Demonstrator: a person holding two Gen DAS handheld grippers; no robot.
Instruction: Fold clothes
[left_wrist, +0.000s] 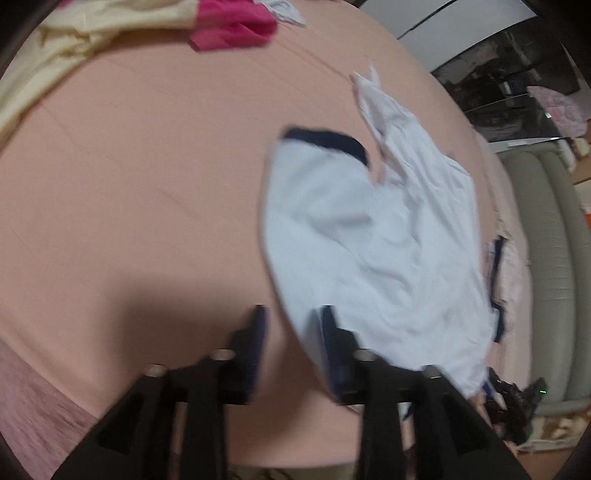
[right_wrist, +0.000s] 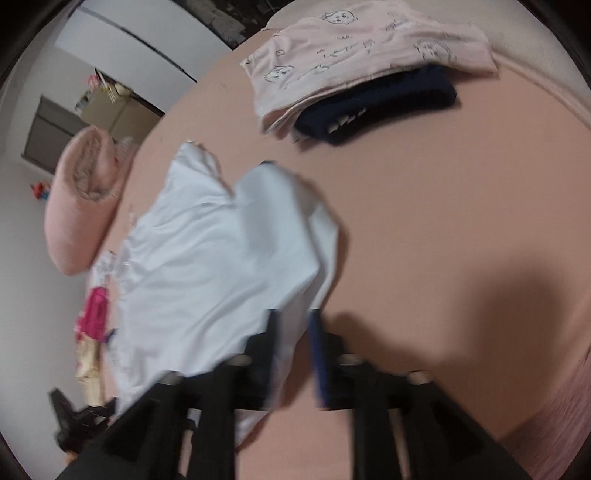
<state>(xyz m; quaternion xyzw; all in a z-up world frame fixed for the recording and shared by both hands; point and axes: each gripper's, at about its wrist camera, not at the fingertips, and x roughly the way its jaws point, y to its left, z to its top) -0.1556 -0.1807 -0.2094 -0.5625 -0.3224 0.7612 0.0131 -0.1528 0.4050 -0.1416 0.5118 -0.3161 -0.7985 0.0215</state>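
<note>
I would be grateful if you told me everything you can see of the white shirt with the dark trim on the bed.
The white shirt is thin, wrinkled cloth with a navy band at one sleeve end and more navy at its far edge. It lies loosely spread, partly doubled over, on the pink bedsheet, blurred by motion. The left gripper has open jaws at its hem, one finger against the cloth. The right gripper is also open, with cloth lying between its jaws; no grip is visible.
</note>
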